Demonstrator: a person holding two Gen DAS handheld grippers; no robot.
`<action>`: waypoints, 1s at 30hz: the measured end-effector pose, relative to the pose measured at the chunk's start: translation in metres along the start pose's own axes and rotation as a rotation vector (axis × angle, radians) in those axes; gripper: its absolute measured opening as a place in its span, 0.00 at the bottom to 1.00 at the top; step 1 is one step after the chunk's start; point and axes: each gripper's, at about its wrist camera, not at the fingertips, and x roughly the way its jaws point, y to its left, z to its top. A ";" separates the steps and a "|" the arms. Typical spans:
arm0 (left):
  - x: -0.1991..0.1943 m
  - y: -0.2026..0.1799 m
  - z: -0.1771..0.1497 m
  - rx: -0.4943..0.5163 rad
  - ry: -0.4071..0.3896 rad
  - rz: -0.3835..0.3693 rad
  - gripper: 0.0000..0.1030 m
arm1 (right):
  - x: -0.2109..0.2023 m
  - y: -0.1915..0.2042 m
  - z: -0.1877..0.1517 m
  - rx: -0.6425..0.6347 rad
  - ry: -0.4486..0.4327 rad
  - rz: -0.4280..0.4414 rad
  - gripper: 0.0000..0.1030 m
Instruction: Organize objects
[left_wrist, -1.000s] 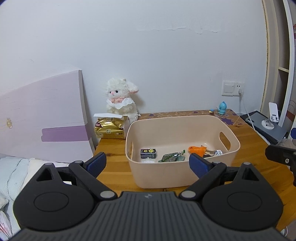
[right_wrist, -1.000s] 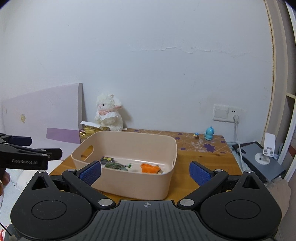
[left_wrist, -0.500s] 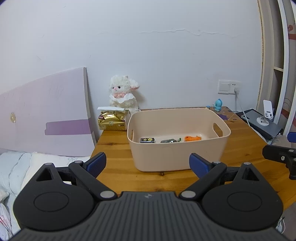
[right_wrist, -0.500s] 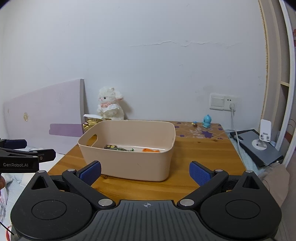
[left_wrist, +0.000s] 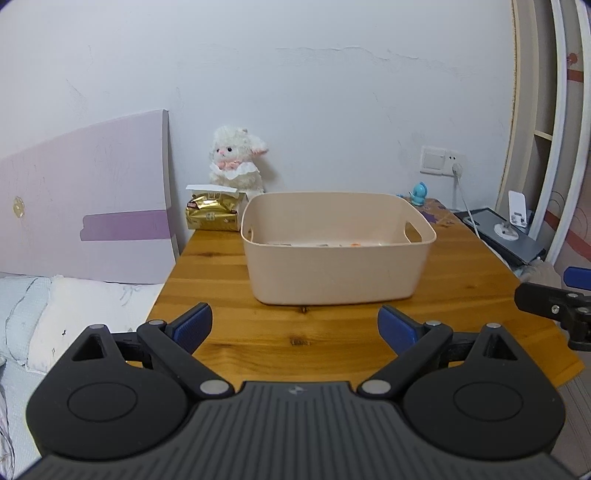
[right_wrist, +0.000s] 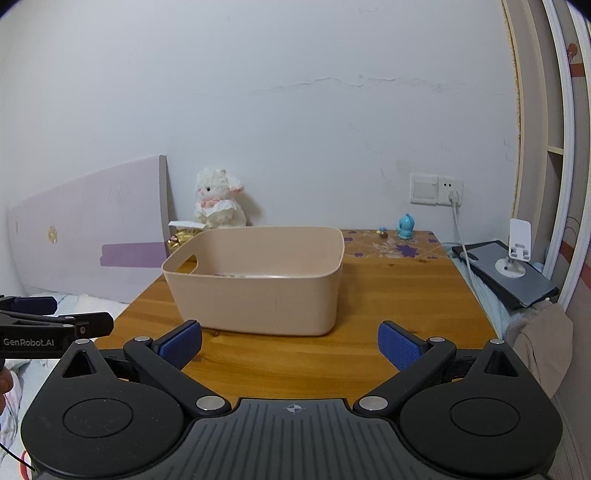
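A beige plastic bin (left_wrist: 338, 273) (right_wrist: 258, 295) with cut-out handles stands on the wooden table (left_wrist: 229, 321) (right_wrist: 399, 295). Its near wall hides most of the small items inside; only slivers show over the rim. My left gripper (left_wrist: 294, 328) is open and holds nothing, hovering over the table's near edge in front of the bin. My right gripper (right_wrist: 290, 344) is open as well, back from the bin at the table's front. Each gripper shows at the edge of the other's view.
A white plush lamb (left_wrist: 236, 162) and a gold packet (left_wrist: 212, 214) sit at the back left. A small blue figurine (right_wrist: 405, 226) stands near the wall socket (right_wrist: 436, 189). A dark device with a white stand (right_wrist: 511, 273) lies right of the table. Bedding (left_wrist: 55, 314) is on the left.
Both grippers have pulled back and sunk lower, away from the bin. The bin's contents, plainly seen a second ago, are now hidden behind its wall. Both stay open.
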 end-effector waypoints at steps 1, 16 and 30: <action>-0.002 -0.001 -0.002 0.003 0.000 -0.001 0.94 | -0.002 0.000 -0.002 0.002 0.001 0.000 1.00; -0.015 -0.004 -0.005 0.016 -0.015 0.023 0.94 | -0.013 0.000 -0.010 -0.010 -0.002 -0.025 1.00; -0.007 -0.004 -0.004 0.023 0.010 0.017 0.94 | 0.002 -0.001 -0.012 0.004 0.029 -0.018 1.00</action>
